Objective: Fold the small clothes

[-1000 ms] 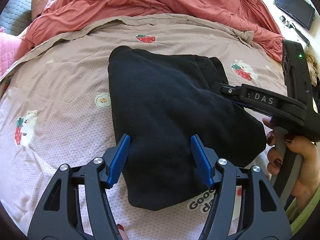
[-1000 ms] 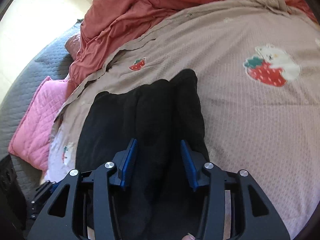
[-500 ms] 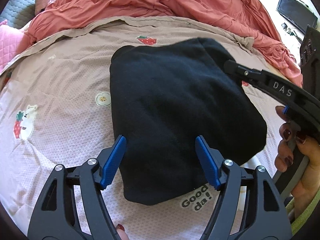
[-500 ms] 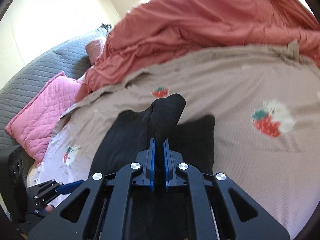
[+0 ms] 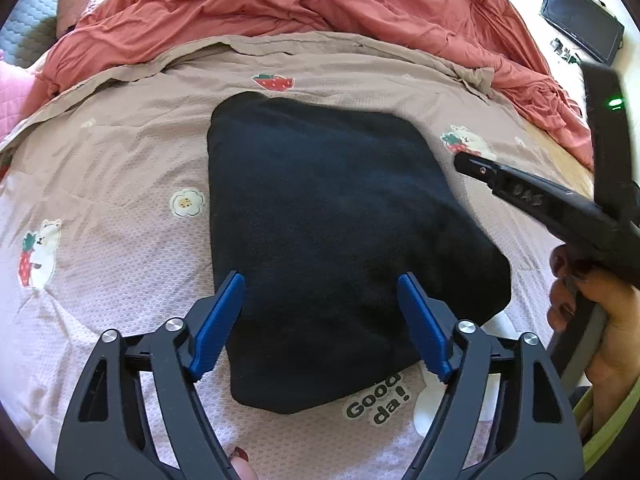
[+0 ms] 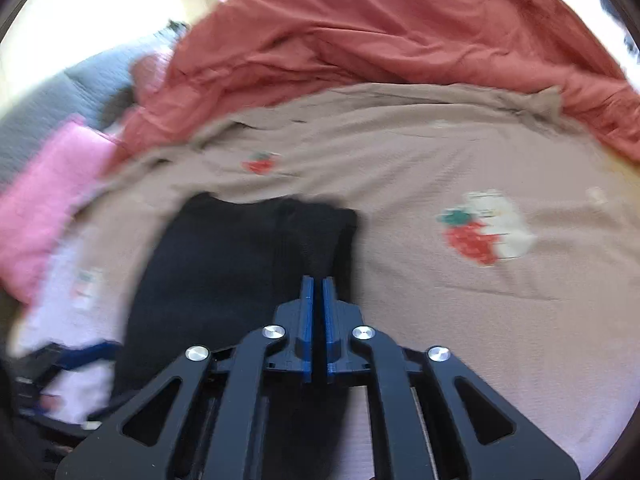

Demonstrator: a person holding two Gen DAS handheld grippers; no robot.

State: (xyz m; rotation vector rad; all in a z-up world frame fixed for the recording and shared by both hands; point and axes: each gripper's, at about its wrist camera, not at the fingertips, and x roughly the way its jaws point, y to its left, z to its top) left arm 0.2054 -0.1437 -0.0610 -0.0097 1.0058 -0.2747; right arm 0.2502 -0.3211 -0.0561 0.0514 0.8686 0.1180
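hovering over the near end of the black garment (image 5: 320, 216), the left hand-held gripper (image 5: 320, 320) has its jaws opening wide, blue pads straddling the cloth from above but not pressing on it. the garment lies straight ahead of it on the bed (image 5: 120, 208), a folded dark slab with its long axis running away from the left hand-held gripper toward the red duvet (image 5: 320, 4). over on the garment's right edge, the right hand-held gripper (image 6: 316, 292) is closed, with no cloth visibly pinched between its pads. both tools pitch steeply down at the bed. the left looks nearer the near hem, so the next fold is likely its call.
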